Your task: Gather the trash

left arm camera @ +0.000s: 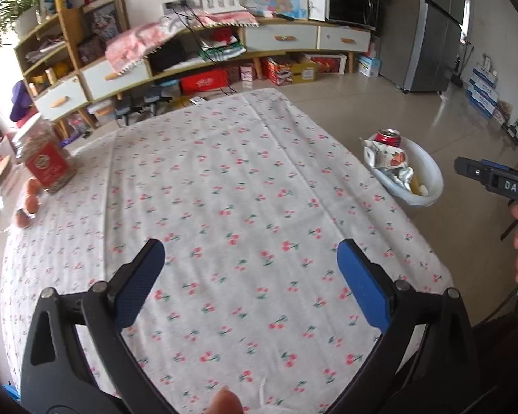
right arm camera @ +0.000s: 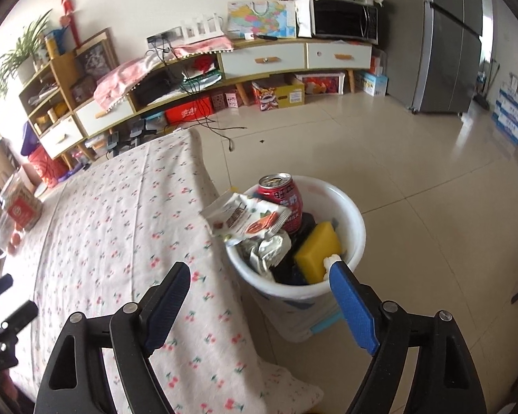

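Note:
A white trash bin (right arm camera: 357, 227) stands on the floor beside the table's right edge. It holds a red can (right arm camera: 283, 195), a snack wrapper (right arm camera: 248, 215), crumpled foil (right arm camera: 266, 252) and a yellow sponge (right arm camera: 319, 252). My right gripper (right arm camera: 259, 277) is open and empty, above the table edge and the bin's near rim. My left gripper (left arm camera: 250, 257) is open and empty over the cherry-print tablecloth (left arm camera: 224, 189). The bin (left arm camera: 428, 172) shows at the right in the left wrist view, with the right gripper's body (left arm camera: 493, 179) beyond it.
A jar with a red label (left arm camera: 48, 162), a glass jar (left arm camera: 0, 200) and small orange fruits (left arm camera: 31, 196) sit at the table's left edge. A long shelf unit (left arm camera: 224, 55) lines the far wall. A grey fridge (right arm camera: 449, 41) stands at the back right. Tiled floor (right arm camera: 414, 172) surrounds the bin.

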`<state>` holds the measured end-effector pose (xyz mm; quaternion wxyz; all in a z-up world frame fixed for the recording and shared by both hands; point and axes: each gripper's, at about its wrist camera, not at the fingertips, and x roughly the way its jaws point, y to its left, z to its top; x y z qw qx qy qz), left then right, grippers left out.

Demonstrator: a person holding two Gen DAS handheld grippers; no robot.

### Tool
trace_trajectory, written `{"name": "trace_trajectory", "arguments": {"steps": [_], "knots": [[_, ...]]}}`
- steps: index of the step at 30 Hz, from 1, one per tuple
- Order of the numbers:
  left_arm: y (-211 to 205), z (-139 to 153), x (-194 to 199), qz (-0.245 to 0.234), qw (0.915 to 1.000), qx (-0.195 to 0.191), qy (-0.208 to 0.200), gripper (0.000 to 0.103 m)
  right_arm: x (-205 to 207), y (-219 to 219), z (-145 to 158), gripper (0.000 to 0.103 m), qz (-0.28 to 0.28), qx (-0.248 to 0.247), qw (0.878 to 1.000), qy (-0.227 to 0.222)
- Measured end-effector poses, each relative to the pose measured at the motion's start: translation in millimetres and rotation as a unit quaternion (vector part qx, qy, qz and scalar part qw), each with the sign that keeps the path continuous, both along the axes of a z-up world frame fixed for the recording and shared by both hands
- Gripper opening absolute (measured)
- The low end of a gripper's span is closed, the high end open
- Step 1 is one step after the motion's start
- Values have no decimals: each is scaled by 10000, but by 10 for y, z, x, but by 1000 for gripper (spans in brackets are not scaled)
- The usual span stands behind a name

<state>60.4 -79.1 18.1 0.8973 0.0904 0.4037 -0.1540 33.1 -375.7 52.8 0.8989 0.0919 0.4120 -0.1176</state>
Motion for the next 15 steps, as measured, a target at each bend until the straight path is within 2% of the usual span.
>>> {"name": "trace_trajectory", "arguments": {"steps": [5,9,12,15], "knots": [[305,-59,-216,306,9995,3,-61,100,-395,367,138,87,-2,-397,9983,-435],[547,-84,-297,686,9975,-140,-23,100,-652,678,120,101,-36,-689,9952,-692],[589,-78,-346,875,9959,-194,-90,101,-733,948,24,101,67,-1005,9923,-727],[573,-101,-388,908,9956,-203,-92,101,-726,1149,-54,101,266,-1067,9910,-766]]}}
